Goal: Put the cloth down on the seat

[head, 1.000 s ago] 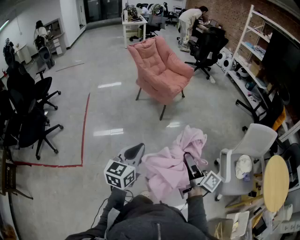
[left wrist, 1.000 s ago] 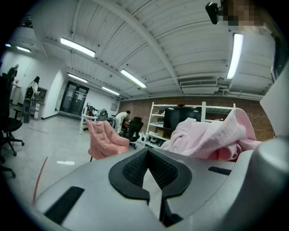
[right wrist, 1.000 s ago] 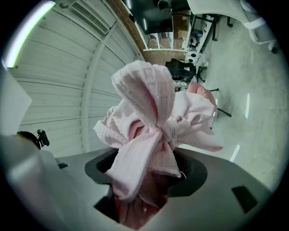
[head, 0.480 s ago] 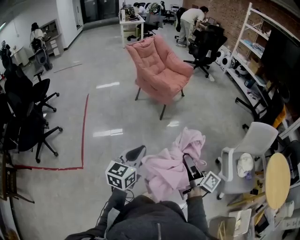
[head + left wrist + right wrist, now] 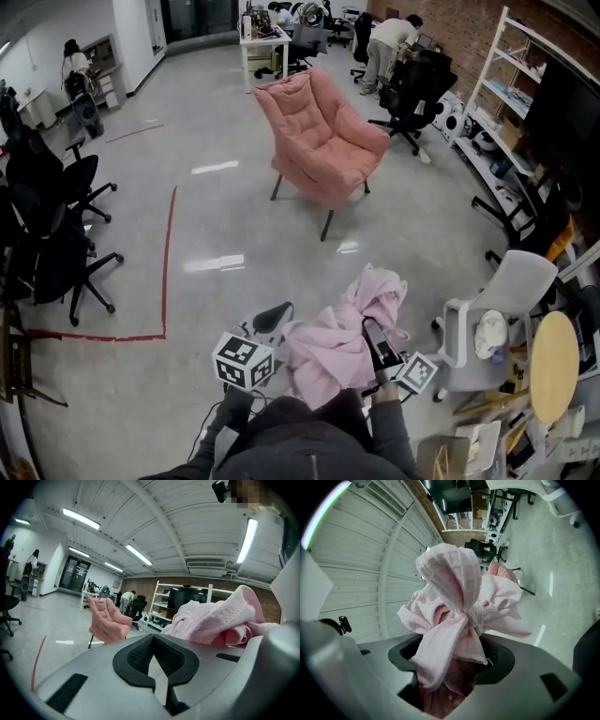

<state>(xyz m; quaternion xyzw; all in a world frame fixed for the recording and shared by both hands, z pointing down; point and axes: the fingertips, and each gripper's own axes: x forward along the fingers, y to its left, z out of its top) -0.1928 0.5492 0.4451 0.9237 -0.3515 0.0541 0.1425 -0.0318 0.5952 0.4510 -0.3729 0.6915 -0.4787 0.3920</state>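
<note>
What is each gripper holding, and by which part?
Right gripper clamps the pink cloth by a bunched-up fold. Left gripper holds nothing, its jaws together.

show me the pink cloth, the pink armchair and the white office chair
crumpled pink cloth (image 5: pixel 326 345), head view, middle of the bunched folds
pink padded armchair (image 5: pixel 333 173), head view, seat cushion
white plastic office chair (image 5: pixel 516 279), head view, backrest

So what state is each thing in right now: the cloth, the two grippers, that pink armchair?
cloth: bunched up, held in the air, not yet on the seat.
right gripper: shut on the cloth.
left gripper: shut, empty.
pink armchair: upright, seat bare.
</note>
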